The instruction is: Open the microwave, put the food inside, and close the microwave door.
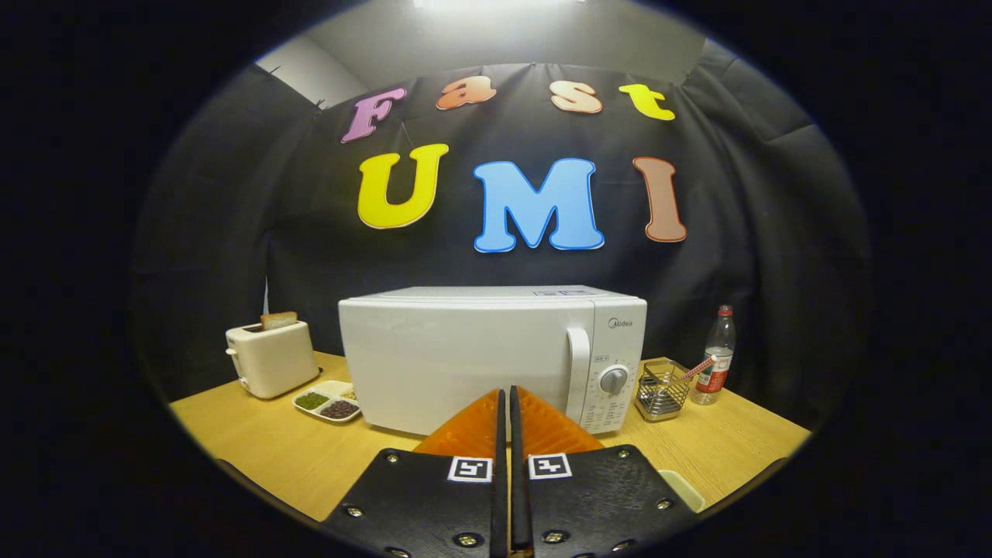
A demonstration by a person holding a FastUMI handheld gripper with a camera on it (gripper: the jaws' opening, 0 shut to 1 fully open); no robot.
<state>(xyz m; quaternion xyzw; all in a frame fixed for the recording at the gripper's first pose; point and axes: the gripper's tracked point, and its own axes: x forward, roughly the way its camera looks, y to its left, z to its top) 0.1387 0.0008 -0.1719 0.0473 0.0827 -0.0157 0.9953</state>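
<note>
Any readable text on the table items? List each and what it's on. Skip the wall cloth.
"Midea": on the microwave, above the dial.
Print around the dial: too small to read.
Bottle label: too blurred to read.
Gripper, shut and empty, just in front of the microwave: square pattern markers, no words.

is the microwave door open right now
No, the microwave door sits flush and closed, its handle untouched, while the gripper fingers are together, short of it.

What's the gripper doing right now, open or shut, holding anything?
Gripper: jaws shut together, nothing between them, held short of the closed microwave and aimed at its door, left of the handle.
</note>
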